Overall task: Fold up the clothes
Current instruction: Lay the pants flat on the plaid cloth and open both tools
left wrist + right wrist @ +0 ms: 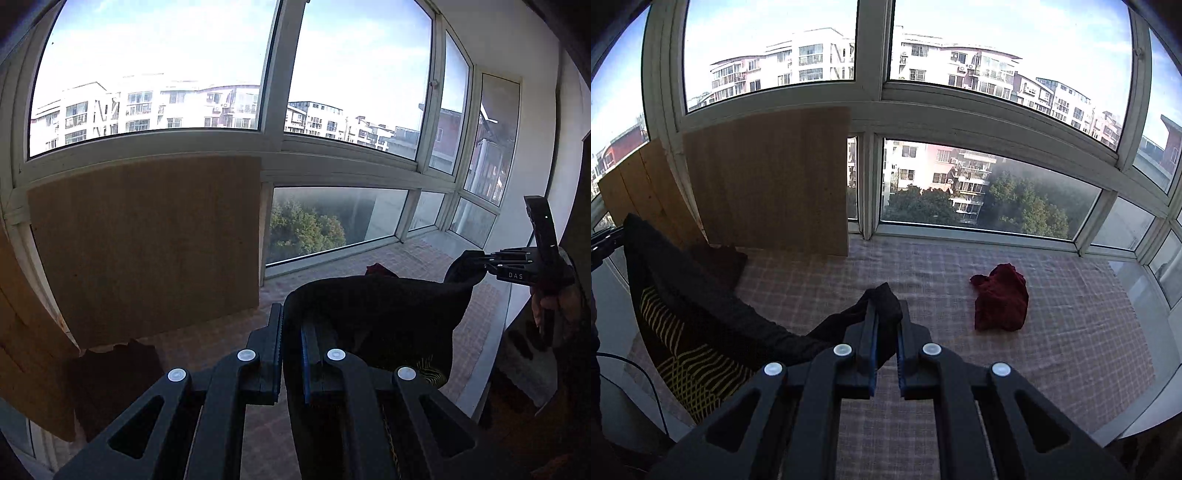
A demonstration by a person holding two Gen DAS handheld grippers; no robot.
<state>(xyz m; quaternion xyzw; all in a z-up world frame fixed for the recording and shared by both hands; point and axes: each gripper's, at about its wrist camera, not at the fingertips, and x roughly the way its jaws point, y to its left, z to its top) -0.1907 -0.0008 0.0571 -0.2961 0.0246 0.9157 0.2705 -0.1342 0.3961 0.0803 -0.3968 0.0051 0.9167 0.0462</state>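
A black garment (380,306) with a yellow line pattern (676,354) hangs stretched in the air between my two grippers. My left gripper (291,332) is shut on one corner of it. The right gripper (884,321) is shut on the opposite corner, and it also shows at the right of the left wrist view as the right gripper (480,264), held by a hand (554,302). A crumpled dark red garment (1001,299) lies on the checked cloth surface (1071,332), right of the right gripper.
Wooden boards (768,184) lean against the window frame at the back left, with a dark brown cloth (720,262) at their foot. Large windows (960,55) close off the far side and the right. A blue cable (646,384) runs at the lower left.
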